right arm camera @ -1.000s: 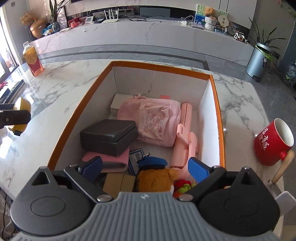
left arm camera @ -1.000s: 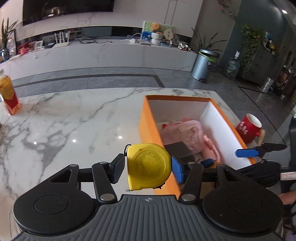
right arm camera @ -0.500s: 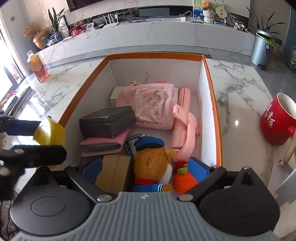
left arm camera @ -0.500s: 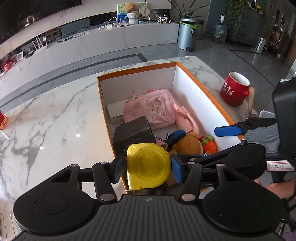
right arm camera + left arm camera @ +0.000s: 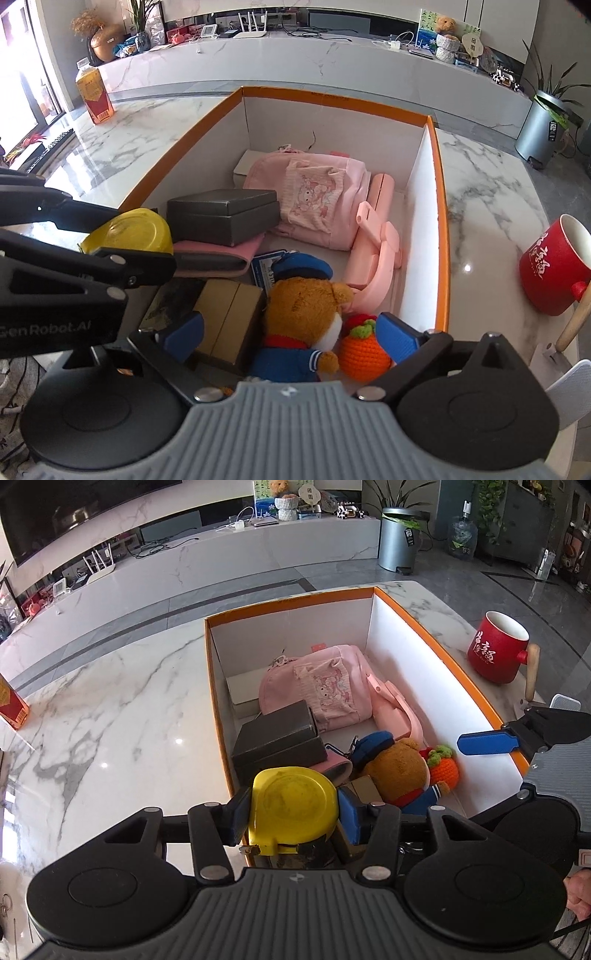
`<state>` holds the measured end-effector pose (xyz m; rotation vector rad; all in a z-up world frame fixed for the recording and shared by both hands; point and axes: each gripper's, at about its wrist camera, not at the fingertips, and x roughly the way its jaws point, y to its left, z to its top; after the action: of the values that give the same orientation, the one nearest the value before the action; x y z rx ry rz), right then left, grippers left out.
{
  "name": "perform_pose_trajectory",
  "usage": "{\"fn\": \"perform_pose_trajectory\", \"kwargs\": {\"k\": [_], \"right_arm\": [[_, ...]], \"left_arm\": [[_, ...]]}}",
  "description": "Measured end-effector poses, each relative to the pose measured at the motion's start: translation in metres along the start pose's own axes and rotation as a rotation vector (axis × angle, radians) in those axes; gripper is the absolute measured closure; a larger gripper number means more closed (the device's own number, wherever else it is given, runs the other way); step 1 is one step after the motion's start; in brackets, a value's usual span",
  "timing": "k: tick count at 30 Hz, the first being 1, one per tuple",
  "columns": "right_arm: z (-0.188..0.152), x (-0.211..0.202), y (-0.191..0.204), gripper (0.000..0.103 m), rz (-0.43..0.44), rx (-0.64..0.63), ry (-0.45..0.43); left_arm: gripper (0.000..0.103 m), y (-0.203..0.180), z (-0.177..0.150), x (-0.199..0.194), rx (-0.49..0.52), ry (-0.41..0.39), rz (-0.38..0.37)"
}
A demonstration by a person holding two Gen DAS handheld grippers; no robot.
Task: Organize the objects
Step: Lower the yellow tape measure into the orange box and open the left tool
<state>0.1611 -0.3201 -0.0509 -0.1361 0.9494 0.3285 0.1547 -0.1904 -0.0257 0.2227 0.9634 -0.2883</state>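
While the marble table (image 5: pixel 110 716) carries it all, the biggest piece on it is the orange box (image 5: pixel 291 603), white inside and already crowded. Its card walls look thin and would likely buckle if leaned on, so anything going in should probably drop clear of the rim.

Next in size, a pink pouch (image 5: pixel 325 686) lies toward the far end, soft and shapeless. A dark grey case (image 5: pixel 277 738) sits on a folded pink wallet by the left wall, rigid with square corners. A teddy bear (image 5: pixel 306 306) in a blue cap lies near the front beside a small orange knitted toy (image 5: pixel 364 350); both are plush and would squash under a pinch. A red mug (image 5: pixel 496 653) stands outside the box on the right, hard and breakable.

Smallest is the task's own piece, a yellow tape measure (image 5: pixel 293 805), held above the near left corner of the box. The left tool (image 5: pixel 291 812) is clamped on it, blue pads pressing its two narrow edges, and the jaws are closing a little further. Its shell looks hard, smooth plastic and fairly heavy for its size, so I judge it could slip or twist; gripping across the body, as here, seems sound.

The right tool (image 5: pixel 291 336) hovers over the bear with its jaws apart, holding nothing.
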Motion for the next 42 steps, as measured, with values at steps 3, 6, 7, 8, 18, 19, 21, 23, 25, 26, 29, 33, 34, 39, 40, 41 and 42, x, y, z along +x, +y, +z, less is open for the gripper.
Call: {"fn": "perform_pose_trajectory", "kwargs": {"k": [3,6,7,8,18,19,21,23,25,26,29,33,34,39,40,41,42], "right_arm": [[-0.001,0.000,0.001,0.004,0.001,-0.011,0.003],[-0.001,0.000,0.001,0.004,0.003,-0.006,0.001],[-0.002,0.000,0.002,0.004,-0.001,-0.012,0.007],[-0.002,0.001,0.004,0.004,-0.005,-0.027,0.008],[-0.005,-0.003,0.001,0.004,0.023,-0.017,0.005],[-0.005,-0.004,0.001,0.004,0.023,-0.018,0.004],[-0.006,-0.004,0.003,0.003,0.021,-0.020,0.002],[-0.006,-0.004,0.003,0.003,0.018,-0.012,0.002],[-0.006,-0.004,0.003,0.003,0.015,-0.004,0.002],[-0.005,-0.004,0.003,0.003,0.014,-0.001,0.003],[-0.005,-0.004,0.004,0.003,0.009,0.002,0.005],[-0.005,-0.003,0.004,0.003,0.004,0.008,0.006],[-0.005,-0.003,0.004,0.003,0.003,0.010,0.006],[-0.004,-0.001,0.004,0.002,-0.002,0.023,-0.002],[-0.002,-0.001,0.003,0.002,0.004,0.029,-0.004],[-0.001,-0.001,0.002,0.002,0.012,0.032,-0.001],[0.001,0.000,0.000,0.002,0.026,0.034,0.001]], "left_arm": [[0.046,-0.002,0.000,0.001,0.005,-0.001,0.008],[0.045,-0.008,0.001,0.007,0.039,0.028,0.029],[0.044,-0.009,0.000,0.008,0.039,0.033,0.034],[0.044,-0.010,-0.001,0.008,0.036,0.026,0.042],[0.010,-0.020,0.000,-0.002,0.064,-0.057,0.083],[0.009,-0.022,0.000,-0.003,0.088,-0.060,0.109],[0.009,-0.023,0.001,-0.003,0.108,-0.048,0.132],[0.009,-0.019,0.002,-0.003,0.098,-0.039,0.120],[0.009,-0.018,0.001,-0.004,0.095,-0.049,0.124],[0.009,-0.018,0.000,-0.004,0.098,-0.055,0.130],[0.009,-0.017,-0.001,-0.004,0.099,-0.061,0.132],[0.009,-0.017,-0.002,-0.003,0.100,-0.065,0.132],[0.009,-0.017,-0.002,-0.003,0.096,-0.064,0.132],[0.009,-0.008,0.001,-0.001,0.066,-0.048,0.126],[0.009,-0.003,0.001,-0.004,0.055,-0.056,0.119],[0.009,0.001,0.000,-0.008,0.045,-0.068,0.113],[0.009,0.007,-0.001,-0.014,0.032,-0.083,0.108]]}}
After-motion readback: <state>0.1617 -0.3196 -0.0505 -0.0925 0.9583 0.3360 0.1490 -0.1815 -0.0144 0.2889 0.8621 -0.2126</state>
